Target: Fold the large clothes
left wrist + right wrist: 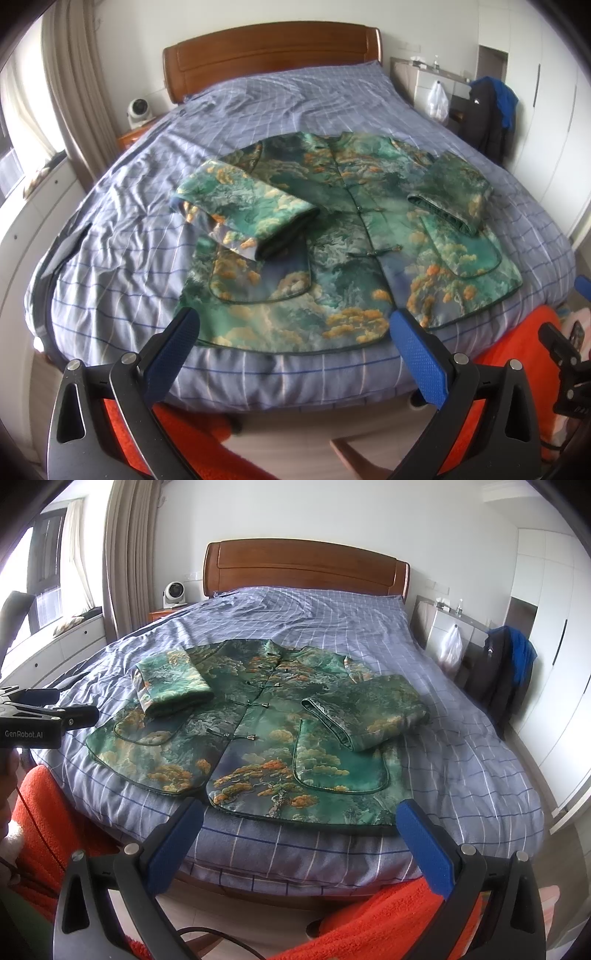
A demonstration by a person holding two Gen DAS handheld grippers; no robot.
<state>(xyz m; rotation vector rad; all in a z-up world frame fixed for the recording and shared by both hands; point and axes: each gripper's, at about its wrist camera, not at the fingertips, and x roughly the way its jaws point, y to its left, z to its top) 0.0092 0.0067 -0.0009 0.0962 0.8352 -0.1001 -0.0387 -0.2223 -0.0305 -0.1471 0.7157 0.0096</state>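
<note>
A green jacket printed with orange trees and clouds lies flat, front up, on the bed. Both sleeves are folded inward across its chest. The same jacket fills the middle of the right wrist view. My left gripper hovers open just short of the jacket's hem at the bed's foot, holding nothing. My right gripper also stands open above the hem, empty. The left gripper's black body shows at the left edge of the right wrist view.
A wooden headboard backs the blue checked bedding. A white fan sits on a nightstand. A dark jacket on a chair and a white bag stand right of the bed. An orange sleeve lies below the grippers.
</note>
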